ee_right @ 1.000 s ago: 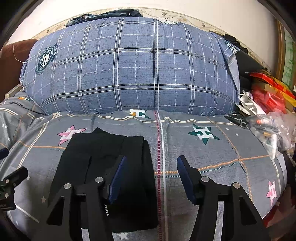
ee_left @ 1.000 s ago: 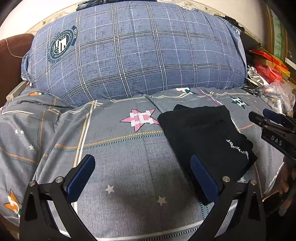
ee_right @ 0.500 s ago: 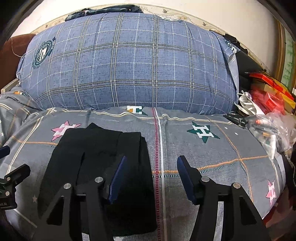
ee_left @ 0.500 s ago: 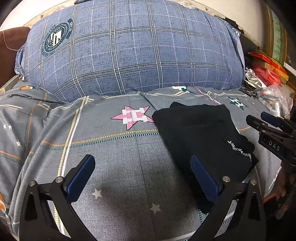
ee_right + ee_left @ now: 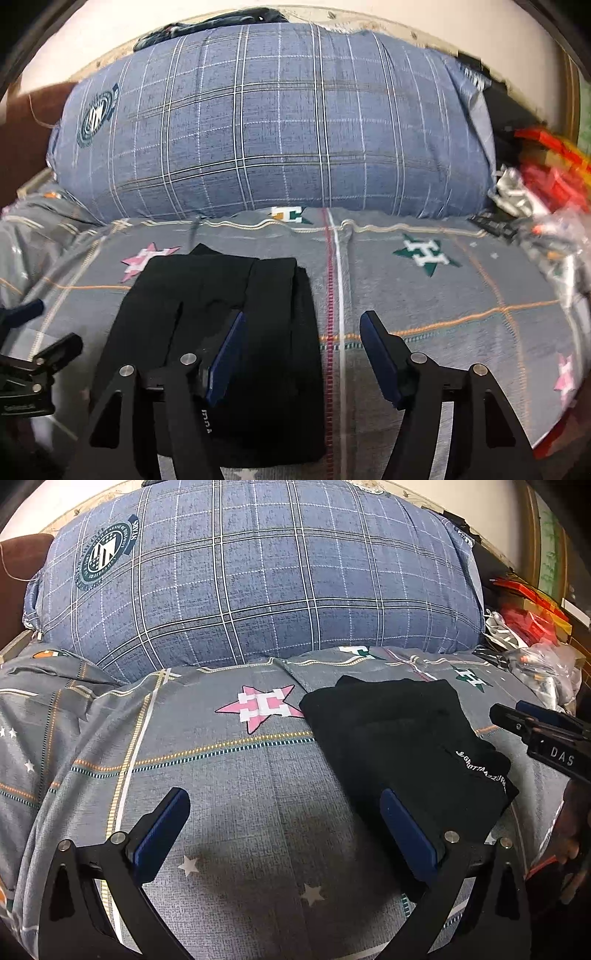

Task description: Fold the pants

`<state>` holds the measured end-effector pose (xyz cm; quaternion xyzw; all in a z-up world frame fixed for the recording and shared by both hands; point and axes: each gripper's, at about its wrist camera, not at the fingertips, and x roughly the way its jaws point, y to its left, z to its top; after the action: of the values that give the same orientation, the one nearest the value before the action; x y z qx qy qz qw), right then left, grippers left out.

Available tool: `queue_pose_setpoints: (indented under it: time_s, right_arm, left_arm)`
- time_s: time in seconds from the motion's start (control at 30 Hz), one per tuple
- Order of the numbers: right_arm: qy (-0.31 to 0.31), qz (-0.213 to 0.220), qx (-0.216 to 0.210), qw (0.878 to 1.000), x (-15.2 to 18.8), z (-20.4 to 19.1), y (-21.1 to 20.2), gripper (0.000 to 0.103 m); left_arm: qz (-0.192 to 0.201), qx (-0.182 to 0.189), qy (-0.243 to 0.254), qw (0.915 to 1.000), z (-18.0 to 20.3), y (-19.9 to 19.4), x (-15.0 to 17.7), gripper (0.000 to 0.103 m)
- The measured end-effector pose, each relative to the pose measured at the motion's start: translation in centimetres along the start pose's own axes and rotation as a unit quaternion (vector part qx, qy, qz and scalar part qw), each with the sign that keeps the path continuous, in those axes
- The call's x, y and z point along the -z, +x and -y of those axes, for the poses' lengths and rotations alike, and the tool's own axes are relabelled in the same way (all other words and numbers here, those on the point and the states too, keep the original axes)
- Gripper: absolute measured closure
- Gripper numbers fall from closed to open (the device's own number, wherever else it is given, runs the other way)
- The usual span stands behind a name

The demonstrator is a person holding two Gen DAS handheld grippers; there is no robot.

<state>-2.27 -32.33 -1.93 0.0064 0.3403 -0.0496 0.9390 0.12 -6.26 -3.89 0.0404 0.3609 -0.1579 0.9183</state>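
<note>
The black pants (image 5: 402, 738) lie folded into a compact rectangle on the grey star-patterned bedsheet (image 5: 236, 775), with white lettering near one edge. In the right wrist view the pants (image 5: 221, 314) lie at the lower left. My left gripper (image 5: 284, 823) is open and empty, above the sheet just left of the pants. My right gripper (image 5: 301, 350) is open and empty, above the right edge of the pants. The right gripper also shows at the right edge of the left wrist view (image 5: 546, 734).
A large blue plaid pillow (image 5: 258, 579) fills the back of the bed. Red packets and plastic bags (image 5: 535, 638) are piled at the right side. A brown headboard cushion (image 5: 18, 557) sits at the far left.
Both grippers have shifted slightly over the bed; the right wrist view has drawn back and tilted a little. The pants lie still and both grippers stay open.
</note>
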Motion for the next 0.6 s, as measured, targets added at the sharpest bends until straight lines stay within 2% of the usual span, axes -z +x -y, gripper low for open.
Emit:
queue_pose_setpoints:
  time_s: [0.13,0.3,0.6]
  right_arm:
    - [0.019,-0.008,-0.016,1.000,0.1,0.7,0.2,0.036]
    - [0.000,-0.024,-0.009,1.000,0.5,-0.2,0.9,0.036]
    - [-0.006,-0.029,-0.020,0.999,0.8,-0.9,1.0,0.036]
  left_arm:
    - [-0.005,0.008,-0.001,1.0000,0.1,0.1,0.1,0.000]
    - [-0.011,0.005,0.014,0.9998,0.7,0.2,0.6,0.000]
    - [-0.013,0.004,0.019,0.9997,1.0,0.3,0.9,0.000]
